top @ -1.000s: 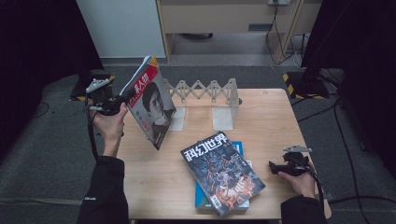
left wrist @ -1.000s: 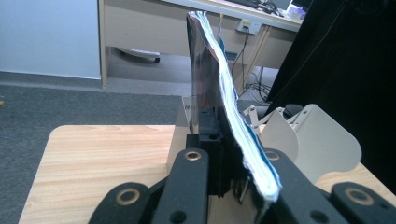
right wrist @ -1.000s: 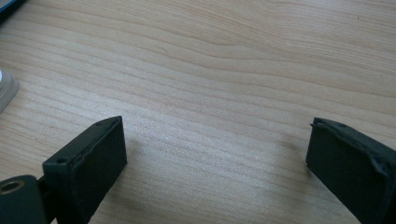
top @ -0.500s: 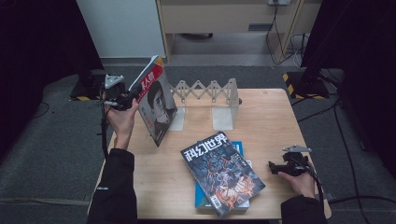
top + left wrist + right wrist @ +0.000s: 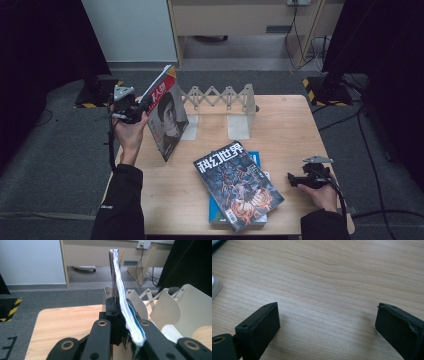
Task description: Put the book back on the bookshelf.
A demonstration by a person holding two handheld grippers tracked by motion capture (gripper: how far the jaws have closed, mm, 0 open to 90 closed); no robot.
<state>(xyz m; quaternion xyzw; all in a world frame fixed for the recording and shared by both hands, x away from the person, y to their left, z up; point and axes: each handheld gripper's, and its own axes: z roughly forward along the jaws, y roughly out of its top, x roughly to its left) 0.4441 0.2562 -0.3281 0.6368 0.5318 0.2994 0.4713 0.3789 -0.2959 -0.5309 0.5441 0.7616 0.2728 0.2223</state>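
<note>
Gripping a magazine (image 5: 167, 117) by its edge, left gripper (image 5: 134, 107) has its fingers (image 5: 113, 315) clamped tight on the pages; the left gripper view looks straight along the page block (image 5: 122, 295), which stands up between the closed fingers. Magazine has a red top band and a portrait cover, held tilted above the left rear corner of the tabletop (image 5: 290, 125), cover facing right, bottom corner low over the wood; can't tell if it touches. Just to its right is the white accordion book rack (image 5: 220, 102), dividers upright, along the rear edge; the rack's pale dividers (image 5: 172, 307) sit close beyond the pages in the left gripper view. Right gripper (image 5: 300, 179) rests near the right front edge, fingers (image 5: 262, 325) spread wide with bare wood between them, holding nothing. Mid-front of tabletop: a second magazine (image 5: 237, 185) with a dark illustrated cover lies skewed on top of a blue book (image 5: 255, 159), well apart from both grippers.
</note>
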